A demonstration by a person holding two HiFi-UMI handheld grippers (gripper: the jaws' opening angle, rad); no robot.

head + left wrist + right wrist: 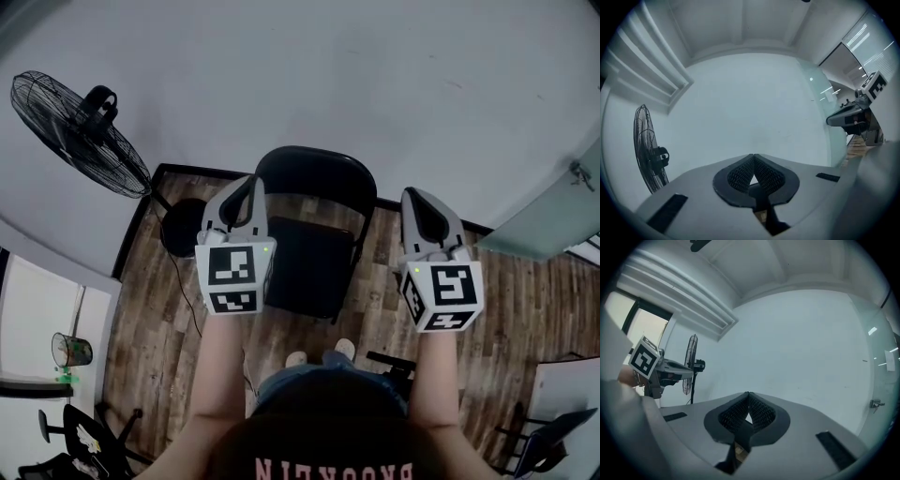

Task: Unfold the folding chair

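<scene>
Both claws held level — shut, empty.
My left gripper [248, 183] and right gripper [414, 195] point side by side at the wall [328, 75] — folding chair [314, 248] stands open on the floor [169, 319] between them.

The chair [314, 178] has a black tube frame with a faint metal sheen. Its seat and back are matt black and look padded. The floor [169, 309] is matt wood-grain planking. The wall [328, 75] is smooth, pale and matt. The fan [80, 131] has a black wire-metal cage. The left hand-held gripper [249, 180] and right hand-held gripper [419, 195] have smooth matt grey plastic shells. Their pads [738, 174] are black and finely ribbed. The marker cubes [234, 275] are matt white with black print. The panel [881, 371] looks like glass, glossy with reflected lights.
</scene>
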